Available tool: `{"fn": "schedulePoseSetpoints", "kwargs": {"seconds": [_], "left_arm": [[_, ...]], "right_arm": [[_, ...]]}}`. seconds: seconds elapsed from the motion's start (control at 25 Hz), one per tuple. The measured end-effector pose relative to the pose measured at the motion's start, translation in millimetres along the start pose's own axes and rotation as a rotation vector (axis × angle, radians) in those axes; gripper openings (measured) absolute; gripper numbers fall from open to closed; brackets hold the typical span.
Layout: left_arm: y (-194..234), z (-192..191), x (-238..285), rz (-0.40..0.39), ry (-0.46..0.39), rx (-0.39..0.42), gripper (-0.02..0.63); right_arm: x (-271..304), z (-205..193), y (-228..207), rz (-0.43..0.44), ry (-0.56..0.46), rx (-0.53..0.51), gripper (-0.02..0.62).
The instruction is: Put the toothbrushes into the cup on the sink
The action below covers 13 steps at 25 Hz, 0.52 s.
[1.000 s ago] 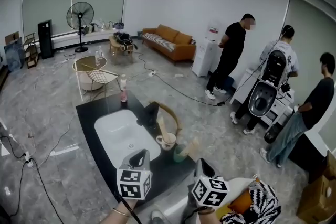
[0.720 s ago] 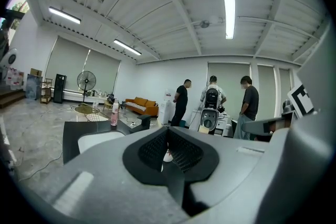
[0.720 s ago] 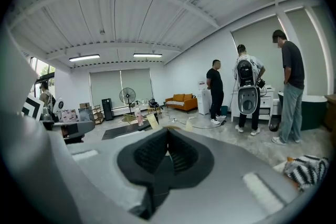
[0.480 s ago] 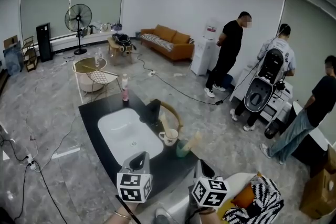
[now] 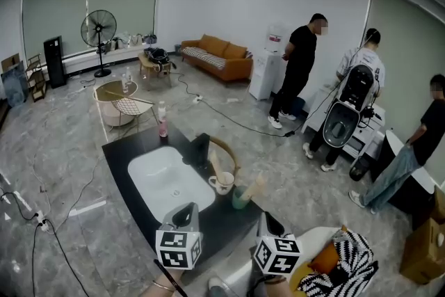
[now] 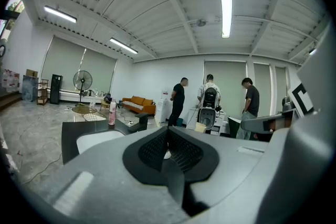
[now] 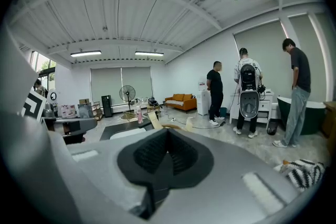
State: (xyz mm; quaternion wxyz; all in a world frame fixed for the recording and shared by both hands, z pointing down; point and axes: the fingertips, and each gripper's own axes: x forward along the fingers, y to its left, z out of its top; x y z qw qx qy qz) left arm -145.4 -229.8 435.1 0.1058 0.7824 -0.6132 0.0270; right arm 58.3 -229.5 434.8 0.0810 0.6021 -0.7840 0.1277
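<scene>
A black counter (image 5: 132, 149) holds a white sink (image 5: 170, 181). Right of the sink stands a white mug (image 5: 222, 183) with a pale stick-shaped item (image 5: 214, 165) upright in it. Beside it a green cup (image 5: 240, 200) holds a similar pale item (image 5: 259, 186); both are too small to tell as toothbrushes. My left gripper (image 5: 183, 214) hovers at the counter's near edge, shut and empty. My right gripper (image 5: 268, 222) hangs just off the counter's near right corner, also shut with nothing in it. The jaws meet in the left gripper view (image 6: 168, 136) and in the right gripper view (image 7: 168, 136).
A black faucet (image 5: 200, 148) stands behind the sink, and a pink bottle (image 5: 162, 123) stands at the counter's far end. A curved wooden chair back (image 5: 227, 149) is behind the mug. Three people (image 5: 300, 73) stand at the right, and cables (image 5: 229, 115) cross the floor.
Almost nothing differs. The head view has tipped up slightly and the people on the right have shifted. Both grippers stay shut and empty near the counter's front edge.
</scene>
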Motion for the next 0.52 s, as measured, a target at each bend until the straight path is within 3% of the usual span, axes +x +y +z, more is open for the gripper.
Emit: {"fn": "schedulePoseSetpoints", "kwargs": {"seconds": [0.24, 0.52], "left_arm": [[-3.7, 0.3, 5.7, -0.008, 0.004, 0.007, 0.006], [-11.8, -0.7, 16.2, -0.022, 0.002, 0.022, 0.006]], "right_arm": [[3.2, -0.6, -3.1, 0.012, 0.006, 0.027, 0.002], [6.9, -0.5, -13.0, -0.009, -0.001, -0.011, 0.002]]}}
